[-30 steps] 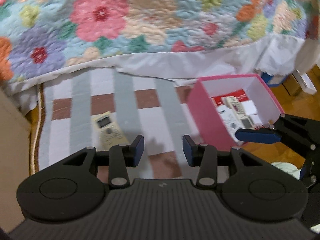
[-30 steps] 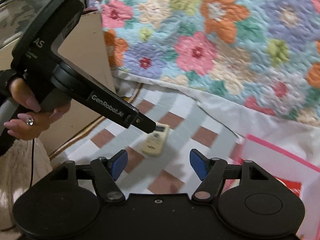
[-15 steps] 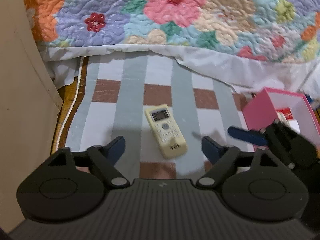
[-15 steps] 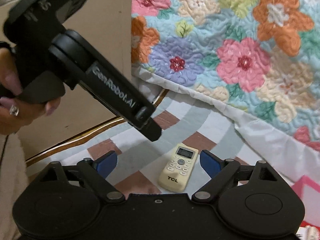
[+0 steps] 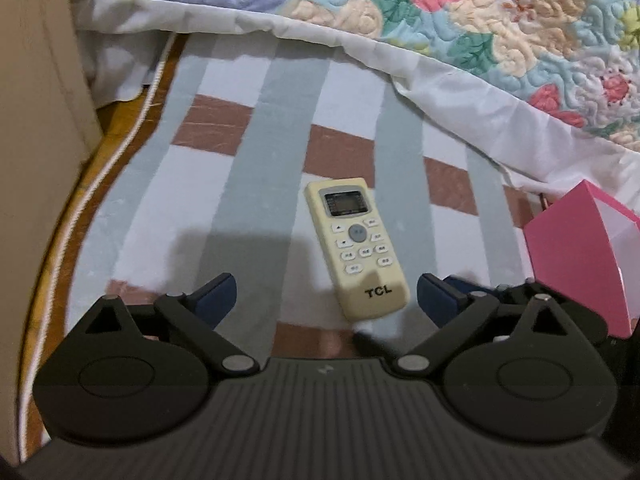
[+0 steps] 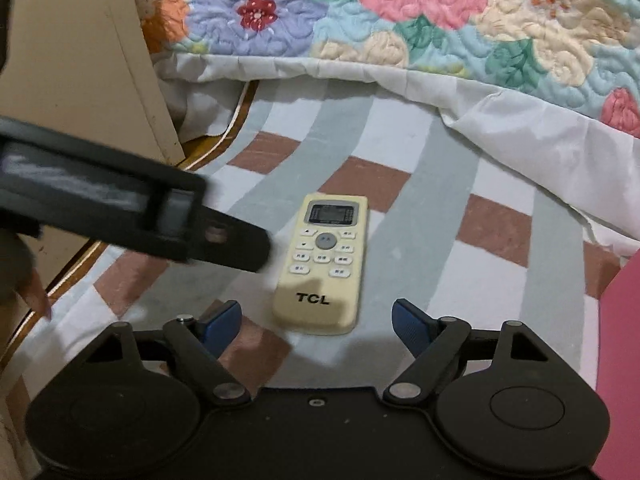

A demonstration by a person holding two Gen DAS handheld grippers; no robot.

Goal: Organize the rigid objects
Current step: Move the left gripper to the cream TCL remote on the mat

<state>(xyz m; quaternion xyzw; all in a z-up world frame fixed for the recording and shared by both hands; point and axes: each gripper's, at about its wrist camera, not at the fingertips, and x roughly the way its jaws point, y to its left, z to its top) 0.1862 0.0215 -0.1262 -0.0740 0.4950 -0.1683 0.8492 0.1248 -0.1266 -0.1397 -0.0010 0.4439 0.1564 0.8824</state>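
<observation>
A cream TCL remote control (image 5: pixel 356 246) lies face up on a striped rug (image 5: pixel 248 184), screen end away from me. It also shows in the right wrist view (image 6: pixel 324 262). My left gripper (image 5: pixel 326 298) is open wide, its fingertips either side of the remote's near end, just above the rug. My right gripper (image 6: pixel 316 320) is open too, its tips flanking the remote's near end. A pink box (image 5: pixel 576 256) stands at the right; its pink wall shows in the right wrist view (image 6: pixel 618 360).
A floral quilt (image 5: pixel 440 12) with a white sheet hangs over the rug's far edge. A beige panel (image 5: pixel 36 120) stands on the left, with wooden floor beside it. The left gripper's body (image 6: pixel 120 208) crosses the right wrist view at left.
Both grippers have moved left and down toward the remote. The left gripper's jaws have opened wider. The pink box has slid to the right edge of both views.
</observation>
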